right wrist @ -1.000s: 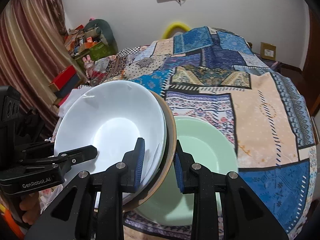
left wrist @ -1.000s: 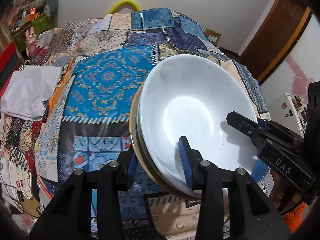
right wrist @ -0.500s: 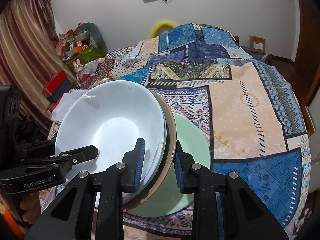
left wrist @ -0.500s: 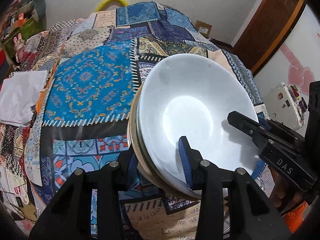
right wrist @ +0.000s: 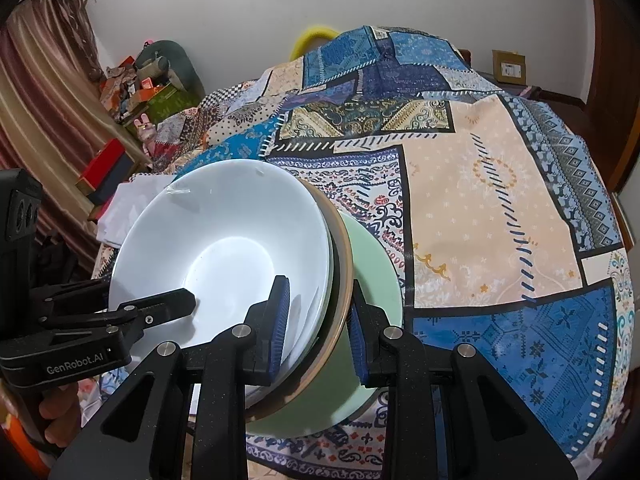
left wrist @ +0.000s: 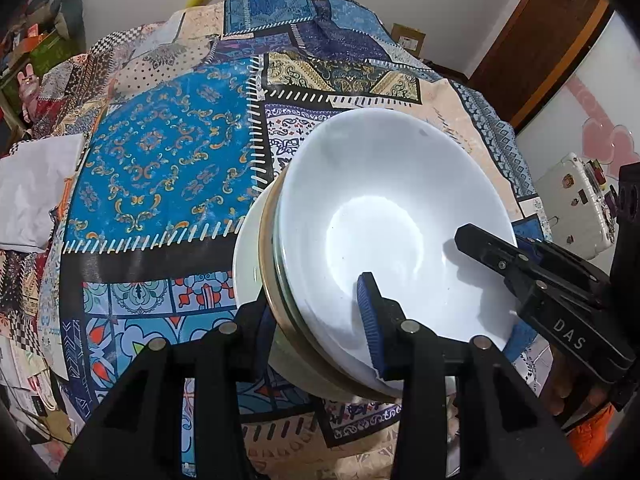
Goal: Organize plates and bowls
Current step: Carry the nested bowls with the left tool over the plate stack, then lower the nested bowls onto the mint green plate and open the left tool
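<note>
I've got the stack of bowls pinched from both sides, white bowl on top, a tan-rimmed one nested under it. My left gripper is clamped over the near rim, one blue pad inside the white bowl, the other finger outside under the tan edge. My right gripper bites the opposite rim the same way, inner pad on the white wall, outer pad against the tan rim. From the right wrist view the other gripper pokes in from the left edge, its tip reaching into the white bowl. The stack sits tilted over the green plate, which lies flat on the patchwork cloth; the tan rim overlaps the plate's left part, and whether they touch I can't tell. Off to the right of the plate the cloth is wide open, peach and blue patches with nothing on them all the way to its far edge. On the left wrist side there's a big bare blue patch too, with a folded white cloth out at the table's left edge, well apart from the bowls.
</note>
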{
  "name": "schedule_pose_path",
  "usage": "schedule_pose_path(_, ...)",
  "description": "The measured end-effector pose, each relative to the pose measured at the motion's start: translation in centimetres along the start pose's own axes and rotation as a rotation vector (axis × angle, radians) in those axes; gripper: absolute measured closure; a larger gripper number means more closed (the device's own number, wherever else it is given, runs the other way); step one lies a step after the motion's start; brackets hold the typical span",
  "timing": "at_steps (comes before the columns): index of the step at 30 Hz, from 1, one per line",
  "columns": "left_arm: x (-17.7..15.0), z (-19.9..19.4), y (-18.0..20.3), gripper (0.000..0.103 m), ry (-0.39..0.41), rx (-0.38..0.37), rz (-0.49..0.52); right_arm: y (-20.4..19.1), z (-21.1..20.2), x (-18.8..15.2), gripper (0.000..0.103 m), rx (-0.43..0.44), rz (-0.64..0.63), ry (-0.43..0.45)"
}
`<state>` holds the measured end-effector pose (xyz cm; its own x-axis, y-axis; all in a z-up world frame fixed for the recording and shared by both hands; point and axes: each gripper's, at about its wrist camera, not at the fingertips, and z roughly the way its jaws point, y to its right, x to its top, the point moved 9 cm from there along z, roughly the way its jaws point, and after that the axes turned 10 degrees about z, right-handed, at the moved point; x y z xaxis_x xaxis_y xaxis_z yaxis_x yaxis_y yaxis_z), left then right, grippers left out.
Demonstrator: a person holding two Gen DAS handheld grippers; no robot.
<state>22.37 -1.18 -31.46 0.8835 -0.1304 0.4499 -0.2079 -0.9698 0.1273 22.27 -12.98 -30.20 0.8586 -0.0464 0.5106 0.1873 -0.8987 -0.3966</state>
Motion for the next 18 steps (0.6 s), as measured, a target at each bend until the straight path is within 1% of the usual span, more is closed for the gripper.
schedule_pose_path(5, -0.1, 0.8, 0.0, 0.064, -0.017, -0.001, 0.001, 0.4, 0.6, -0.1, 0.078, 0.000, 0.010, -0.017)
schedule_pose_path(12, -0.1, 1.4, -0.5, 0.064, -0.025, -0.003, -0.024, 0.1, 0.9, -0.1, 0.078, 0.001, -0.010, -0.013)
schedule_pose_path(15, -0.2, 1.5, -0.6, 0.064, -0.025, -0.010, -0.023, 0.1, 0.9, -0.2, 0.076, 0.019, -0.008, -0.019)
schedule_pose_path(16, -0.2, 1.4, -0.7, 0.064, -0.020, -0.006, -0.022, 0.2, 0.9, -0.1, 0.075, 0.020, -0.008, -0.016)
schedule_pose_path(18, -0.1, 0.8, -1.0, 0.063, 0.001, 0.034, -0.018, 0.3, 0.2, 0.1, 0.075, -0.008, -0.024, 0.021)
